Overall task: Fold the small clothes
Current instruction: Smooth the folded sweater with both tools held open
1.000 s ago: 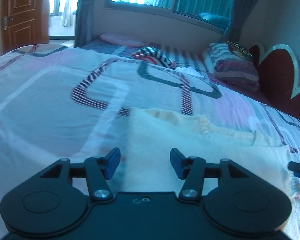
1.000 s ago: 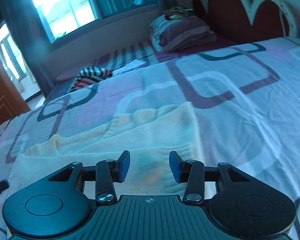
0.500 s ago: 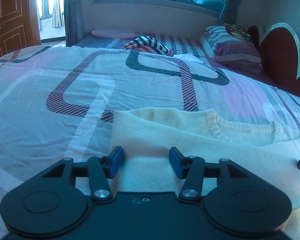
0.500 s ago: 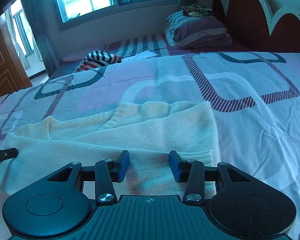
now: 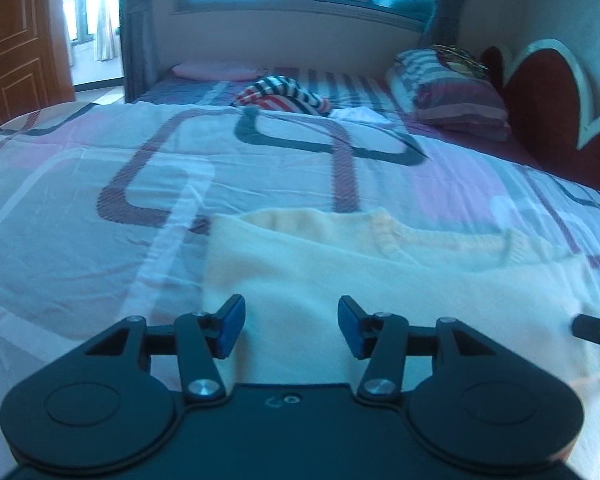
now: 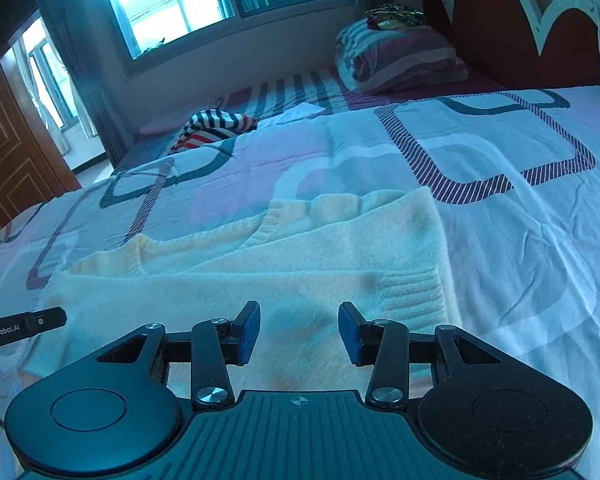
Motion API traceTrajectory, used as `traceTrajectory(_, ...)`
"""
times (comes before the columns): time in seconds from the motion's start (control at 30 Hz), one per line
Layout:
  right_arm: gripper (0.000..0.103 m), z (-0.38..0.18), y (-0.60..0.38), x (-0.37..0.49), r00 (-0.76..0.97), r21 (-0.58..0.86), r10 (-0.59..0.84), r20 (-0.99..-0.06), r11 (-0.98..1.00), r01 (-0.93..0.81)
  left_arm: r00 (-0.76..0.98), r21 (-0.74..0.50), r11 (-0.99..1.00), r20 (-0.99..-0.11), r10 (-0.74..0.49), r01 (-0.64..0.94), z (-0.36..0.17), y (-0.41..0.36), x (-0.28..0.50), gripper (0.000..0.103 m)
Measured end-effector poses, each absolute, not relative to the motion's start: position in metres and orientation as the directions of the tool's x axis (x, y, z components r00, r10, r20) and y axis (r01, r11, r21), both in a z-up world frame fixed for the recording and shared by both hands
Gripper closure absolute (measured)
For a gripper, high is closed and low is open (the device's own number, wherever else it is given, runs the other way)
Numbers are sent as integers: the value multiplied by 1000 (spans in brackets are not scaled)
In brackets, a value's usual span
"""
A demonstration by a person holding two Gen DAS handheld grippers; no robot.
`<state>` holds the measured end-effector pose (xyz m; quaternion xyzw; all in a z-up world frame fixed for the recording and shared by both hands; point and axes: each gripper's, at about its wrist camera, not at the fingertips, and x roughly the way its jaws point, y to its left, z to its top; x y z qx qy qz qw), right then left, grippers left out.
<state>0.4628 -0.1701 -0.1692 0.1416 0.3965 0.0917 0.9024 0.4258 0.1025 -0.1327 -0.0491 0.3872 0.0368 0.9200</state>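
Both hand-held grippers (image 5: 291,326) (image 6: 299,332) agape above cream sweater (image 6: 300,248).

The cream sweater's (image 6: 300,264) near hem is hidden behind both tools.

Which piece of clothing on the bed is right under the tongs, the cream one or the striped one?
The cream sweater, spread flat just ahead of both tongs. The striped garment lies bunched far off, near the pillow.
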Motion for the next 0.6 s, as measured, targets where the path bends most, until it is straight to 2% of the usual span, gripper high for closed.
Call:
traceTrajectory(0.23,60,-173,-158,446,652,242,249,-716,965,-102,681,-21,999,-733,15,-44,-144,79,405,52)
traceTrajectory(0.37,60,-182,-169,442,653,192,190,-733,979,-70,685,17,1000,-728,29,-24,-149,76,399,52)
traceTrajectory(0.6,59,-172,-181,432,650,217,206,-731,974,-65,678,7,999,-734,42,-54,-138,72,388,52)
